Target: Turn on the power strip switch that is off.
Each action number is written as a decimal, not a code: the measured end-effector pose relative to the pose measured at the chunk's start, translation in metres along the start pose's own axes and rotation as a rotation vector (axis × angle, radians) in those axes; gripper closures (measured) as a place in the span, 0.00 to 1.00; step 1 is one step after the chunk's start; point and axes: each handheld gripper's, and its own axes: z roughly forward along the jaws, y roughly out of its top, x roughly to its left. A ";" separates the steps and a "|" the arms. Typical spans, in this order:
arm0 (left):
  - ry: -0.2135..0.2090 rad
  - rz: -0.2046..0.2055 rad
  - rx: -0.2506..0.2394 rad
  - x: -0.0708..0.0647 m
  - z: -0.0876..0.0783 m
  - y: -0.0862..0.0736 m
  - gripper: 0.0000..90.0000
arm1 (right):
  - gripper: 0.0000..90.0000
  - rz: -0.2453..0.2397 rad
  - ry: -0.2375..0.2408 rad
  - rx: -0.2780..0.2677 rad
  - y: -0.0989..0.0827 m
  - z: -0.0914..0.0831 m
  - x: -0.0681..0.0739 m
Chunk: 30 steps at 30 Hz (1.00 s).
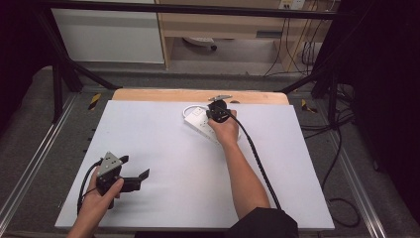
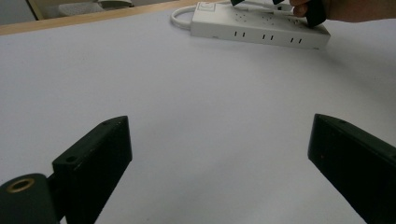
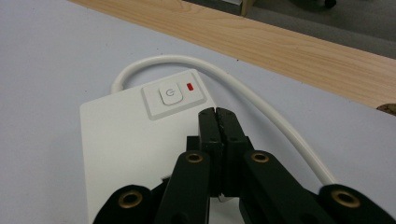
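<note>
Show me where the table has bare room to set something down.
Free: the wide white stretch between the left gripper and the power strip, and the table's near right part beyond the forearm. Crowded: the far middle, where the right gripper hovers over the strip and its cord.

Wide-open tool (image 2: 219, 154) above white table (image 2: 187, 102) (power strip (image 2: 257, 28) far off)

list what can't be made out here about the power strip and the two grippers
- Power strip, right gripper view: its near end is covered by the right gripper, jaws shut, so whether the tips touch it is unclear.
- Power strip, high view: hand hides its middle; sockets too small to count.
- White cord, right gripper view: cut off behind the gripper; its plug is not seen.
- Left gripper, left gripper view: open jaws cut off by the bottom edge.
</note>
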 end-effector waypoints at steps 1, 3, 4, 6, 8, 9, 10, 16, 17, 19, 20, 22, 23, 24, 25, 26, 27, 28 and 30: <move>0.000 0.000 0.000 0.000 0.000 0.000 0.07 | 1.00 0.000 0.000 -0.001 0.000 0.000 0.000; 0.000 0.001 0.000 0.000 0.000 0.000 0.07 | 1.00 0.001 0.000 -0.003 0.000 -0.001 -0.001; -0.001 0.000 0.000 0.000 0.000 0.000 0.07 | 1.00 0.002 -0.001 -0.003 0.001 -0.001 -0.001; -0.001 0.002 0.000 0.000 0.000 0.000 0.07 | 1.00 0.002 -0.001 -0.005 0.001 -0.002 -0.001; 0.000 0.001 0.001 0.000 0.000 0.000 0.07 | 1.00 0.004 0.002 -0.007 0.001 -0.002 -0.002; 0.000 0.002 0.002 0.000 0.000 0.000 0.07 | 1.00 0.009 0.007 -0.010 0.001 -0.002 -0.002; 0.000 0.001 0.002 0.000 0.000 0.000 0.07 | 1.00 0.015 0.009 -0.014 0.001 -0.002 -0.002; 0.001 0.001 0.002 0.000 0.000 0.000 0.07 | 1.00 0.016 0.009 -0.023 0.003 -0.006 -0.003; 0.001 0.001 0.002 0.000 0.000 0.000 0.07 | 1.00 0.019 0.009 -0.025 0.004 -0.007 -0.003; 0.000 0.001 0.000 0.000 0.000 0.000 0.07 | 1.00 0.020 0.009 -0.027 0.004 -0.007 -0.004; 0.000 0.001 0.001 0.000 0.000 0.000 0.07 | 1.00 0.021 0.011 -0.029 0.004 -0.008 -0.004; 0.000 0.002 0.002 0.000 0.000 0.000 0.07 | 1.00 0.021 0.012 -0.028 0.004 -0.009 -0.004; 0.000 0.002 0.002 0.000 0.000 0.000 0.07 | 0.99 0.021 0.012 -0.031 0.005 -0.009 -0.004; 0.000 0.002 0.002 0.000 0.000 0.000 0.07 | 0.99 0.024 0.011 -0.033 0.005 -0.010 -0.004; 0.000 0.003 0.002 0.000 0.000 0.000 0.07 | 0.98 0.027 0.011 -0.034 0.005 -0.010 -0.004; 0.001 0.002 0.002 0.000 0.000 0.000 0.07 | 0.98 0.028 0.013 -0.035 0.006 -0.011 -0.004; 0.001 0.002 0.002 0.000 0.000 0.000 0.07 | 0.97 0.031 0.014 -0.040 0.006 -0.012 -0.005; 0.001 0.003 0.002 0.000 0.000 0.000 0.07 | 0.96 0.030 0.014 -0.043 0.006 -0.013 -0.005; 0.001 0.002 0.002 0.000 0.000 0.000 0.07 | 0.95 0.035 0.017 -0.051 0.008 -0.015 -0.006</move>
